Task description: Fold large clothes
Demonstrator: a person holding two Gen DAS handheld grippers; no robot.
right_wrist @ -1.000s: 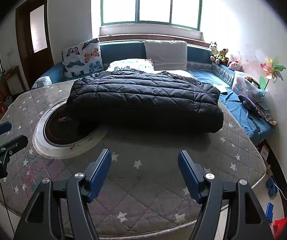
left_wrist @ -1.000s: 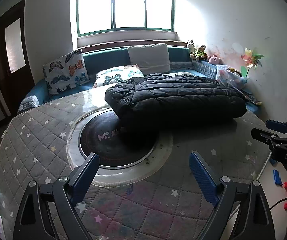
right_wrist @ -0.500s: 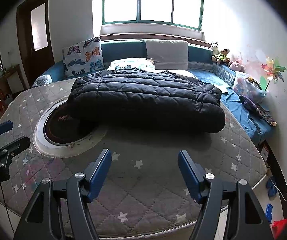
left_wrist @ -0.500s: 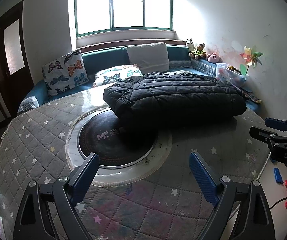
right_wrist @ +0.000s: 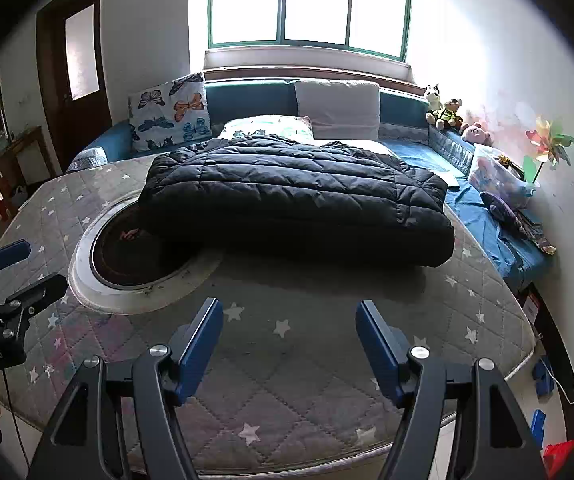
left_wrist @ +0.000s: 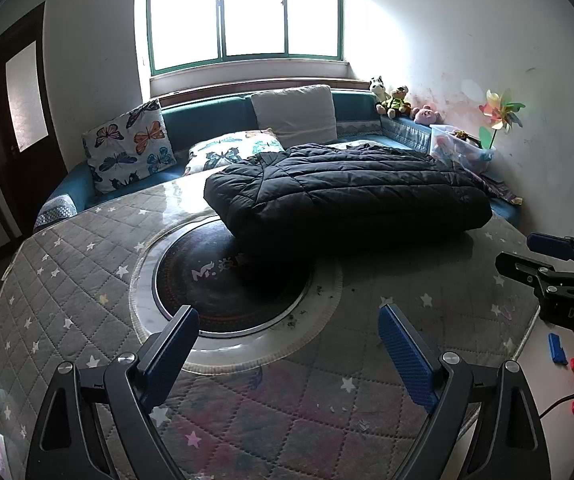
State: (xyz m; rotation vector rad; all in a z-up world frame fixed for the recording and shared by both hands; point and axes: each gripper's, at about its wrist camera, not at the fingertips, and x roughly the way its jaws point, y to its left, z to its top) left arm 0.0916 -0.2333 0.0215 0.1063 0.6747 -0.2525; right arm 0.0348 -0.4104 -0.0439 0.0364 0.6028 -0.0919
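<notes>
And there sat the black puffer jacket (left_wrist: 347,188), folded into a thick bundle across the middle of the left wrist frame, lying on the grey star-patterned table cover (left_wrist: 67,280). Its near left corner hung over the dark round inset (left_wrist: 207,288) at the table's centre. In the right wrist view the jacket (right_wrist: 295,196) filled the centre of the frame, its left end overlapping that same round inset (right_wrist: 127,252).

The left gripper (left_wrist: 289,344) sat at the bottom of its frame, jaws spread wide, blue pads (left_wrist: 171,356) well apart, nothing between them, only the table cover beneath. It was well short of the jacket.

The right gripper (right_wrist: 289,340) matched it: jaws wide, empty, low in its own frame, the jacket lying beyond its tips. From the left wrist view the right gripper (left_wrist: 535,256) poked in at the right edge, its fingers apart as well; from the right wrist view the left gripper (right_wrist: 19,268) showed at the left edge.

Behind the table ran a blue sofa (right_wrist: 247,100) with a butterfly cushion (right_wrist: 171,116), and a window (left_wrist: 243,12) at the top of the frame.
</notes>
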